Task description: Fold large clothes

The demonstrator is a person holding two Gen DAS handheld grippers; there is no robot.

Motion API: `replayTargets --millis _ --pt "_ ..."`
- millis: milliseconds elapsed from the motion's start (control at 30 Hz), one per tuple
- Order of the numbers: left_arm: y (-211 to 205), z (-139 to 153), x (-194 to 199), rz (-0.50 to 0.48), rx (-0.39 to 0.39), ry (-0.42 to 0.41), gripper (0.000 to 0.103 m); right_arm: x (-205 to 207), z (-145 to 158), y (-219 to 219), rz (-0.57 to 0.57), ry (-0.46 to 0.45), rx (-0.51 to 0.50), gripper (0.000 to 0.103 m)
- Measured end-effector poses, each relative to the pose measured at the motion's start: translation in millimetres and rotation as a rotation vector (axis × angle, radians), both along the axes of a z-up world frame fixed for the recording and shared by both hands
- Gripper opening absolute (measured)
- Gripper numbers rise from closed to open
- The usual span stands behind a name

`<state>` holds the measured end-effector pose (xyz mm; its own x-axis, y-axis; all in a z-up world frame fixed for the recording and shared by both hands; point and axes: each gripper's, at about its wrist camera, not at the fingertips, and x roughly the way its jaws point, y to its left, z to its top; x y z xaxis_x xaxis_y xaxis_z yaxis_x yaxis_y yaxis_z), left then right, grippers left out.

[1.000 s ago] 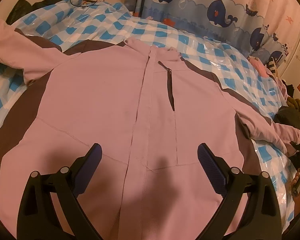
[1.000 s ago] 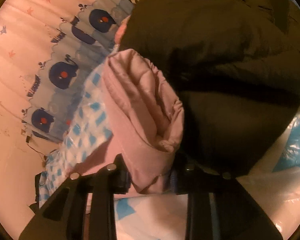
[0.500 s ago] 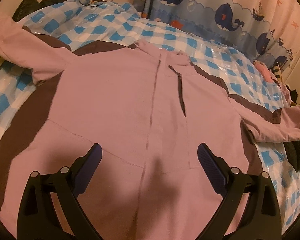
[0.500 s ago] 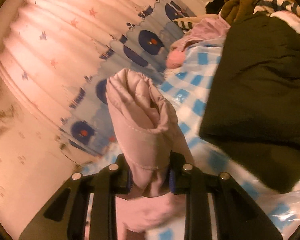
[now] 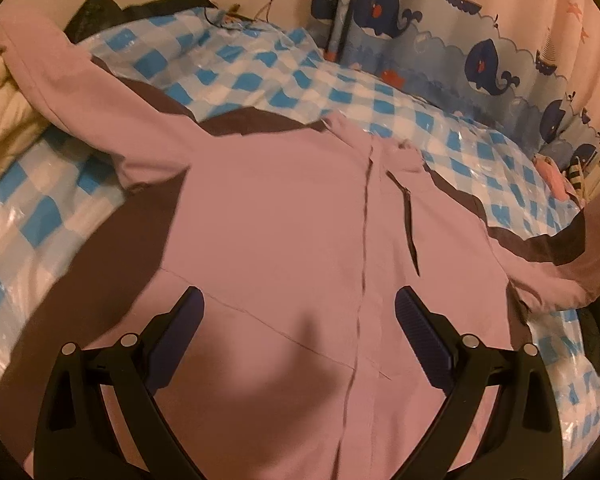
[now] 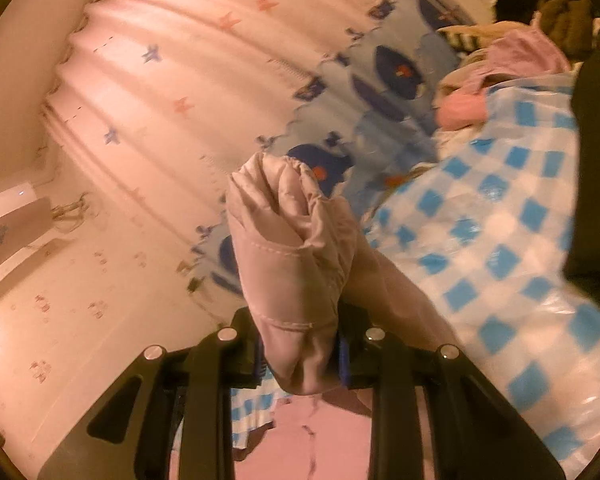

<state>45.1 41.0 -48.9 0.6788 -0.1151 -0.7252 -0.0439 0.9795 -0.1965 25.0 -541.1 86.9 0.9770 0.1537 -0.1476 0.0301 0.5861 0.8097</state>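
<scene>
The right gripper's fingers (image 6: 248, 354) pinched the sleeve cuff (image 6: 290, 264) mid-frame, raised for folding inward; the left gripper (image 5: 300, 334) gaped empty above the jacket (image 5: 284, 216), spread across the bed (image 5: 260, 72).

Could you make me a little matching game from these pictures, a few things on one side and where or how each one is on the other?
Things:
1. jacket
2. sleeve cuff
3. left gripper
4. whale curtain

States:
A. hanging behind the bed
B. jaws wide apart, holding nothing
C. pinched between the right gripper fingers
D. spread front side up on the blue checked cover

Pairs: 1-D, 2-C, 3-B, 4-A
</scene>
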Motion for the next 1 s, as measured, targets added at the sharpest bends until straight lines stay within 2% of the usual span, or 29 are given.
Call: replayTargets --millis 200,500,767,1000 --pt "5 9 -2 0.021 0.042 -0.035 0.092 31 22 50 0.097 -0.041 -0.013 0.027" --pt "24 16 -2 0.068 0.023 -0.048 0.092 70 34 139 0.242 -0.086 -0.013 0.027" --pt "41 18 -2 0.1 -0.015 -0.047 0.092 103 21 211 0.344 -0.088 0.01 0.027" --pt "51 20 -2 0.13 -0.033 -0.051 0.092 126 2 252 0.401 -0.071 0.043 0.027"
